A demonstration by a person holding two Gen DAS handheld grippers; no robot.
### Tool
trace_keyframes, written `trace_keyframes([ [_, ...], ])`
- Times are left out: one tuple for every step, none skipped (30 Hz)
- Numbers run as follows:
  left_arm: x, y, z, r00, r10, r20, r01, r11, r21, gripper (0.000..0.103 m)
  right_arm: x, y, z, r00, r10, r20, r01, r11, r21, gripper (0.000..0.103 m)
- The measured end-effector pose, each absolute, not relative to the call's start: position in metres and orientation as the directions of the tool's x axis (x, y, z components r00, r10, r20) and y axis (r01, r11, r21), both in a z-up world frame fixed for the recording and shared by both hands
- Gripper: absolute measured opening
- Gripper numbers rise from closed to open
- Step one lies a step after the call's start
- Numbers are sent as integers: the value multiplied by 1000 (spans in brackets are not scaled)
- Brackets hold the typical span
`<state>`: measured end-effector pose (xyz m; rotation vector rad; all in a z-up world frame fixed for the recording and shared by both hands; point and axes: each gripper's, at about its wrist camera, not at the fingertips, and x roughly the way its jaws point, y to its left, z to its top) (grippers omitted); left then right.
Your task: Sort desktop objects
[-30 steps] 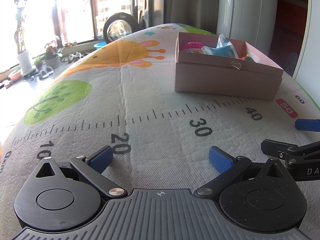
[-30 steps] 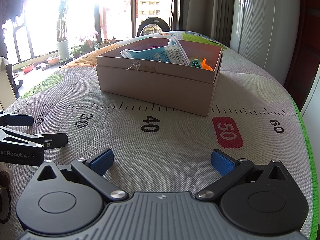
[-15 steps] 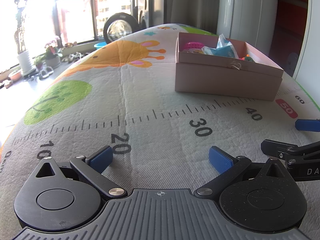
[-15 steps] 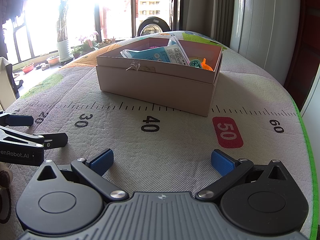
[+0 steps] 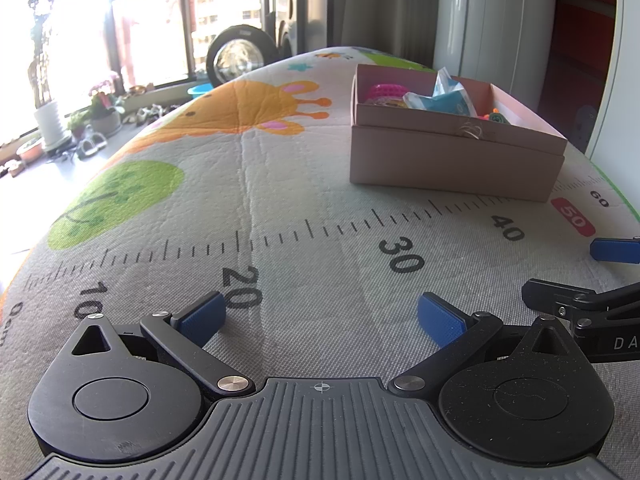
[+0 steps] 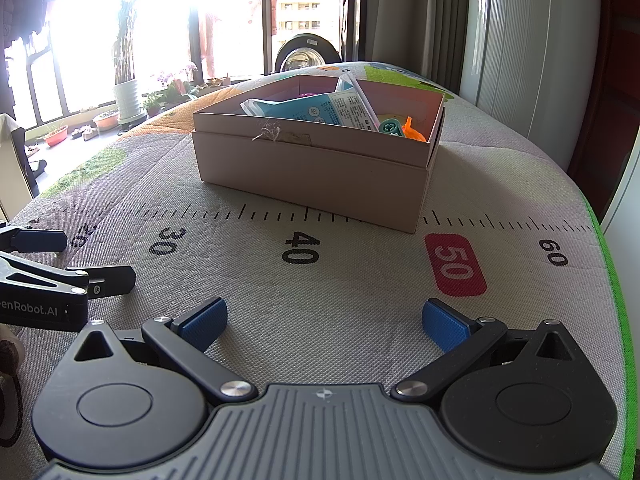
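A pink cardboard box [image 5: 456, 160] [image 6: 312, 176] stands on the printed mat, past the ruler marks. Inside it lie a light-blue packet [image 6: 316, 110] [image 5: 444, 98], a pink mesh item [image 5: 386, 90], a teal piece [image 6: 392, 126] and an orange piece [image 6: 414, 132]. My left gripper [image 5: 320, 316] rests low over the mat near the 20 mark, open, with nothing between its blue pads. My right gripper [image 6: 324, 320] is open and empty near the 40 and 50 marks. Each gripper shows at the edge of the other's view.
The mat [image 5: 280, 184] carries a giraffe print, a green tree and a ruler scale; its green edge [image 6: 612, 280] runs along the right. Beyond the far end are a window with potted plants [image 6: 128, 96], a tyre-like wheel [image 5: 236, 58] and curtains.
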<state>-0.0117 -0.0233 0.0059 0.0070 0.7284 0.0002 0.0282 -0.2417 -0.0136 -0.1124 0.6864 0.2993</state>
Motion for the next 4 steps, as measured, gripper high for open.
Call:
trace_keyframes([
  [-12, -23, 6, 746, 2, -665, 3, 1000, 6, 103, 28, -242, -14, 733, 235, -639, -308, 951, -4, 103],
  [-12, -23, 6, 747, 0, -665, 4, 1000, 4, 103, 28, -241, -14, 733, 235, -639, -308, 951, -4, 103],
  [-12, -23, 6, 747, -4, -665, 6, 1000, 1, 103, 28, -242, -14, 733, 235, -639, -308, 951, -4, 103],
  [-12, -22, 7, 746, -8, -666, 10, 1000, 0, 103, 28, -242, -14, 733, 235, -639, -308, 951, -4, 103],
])
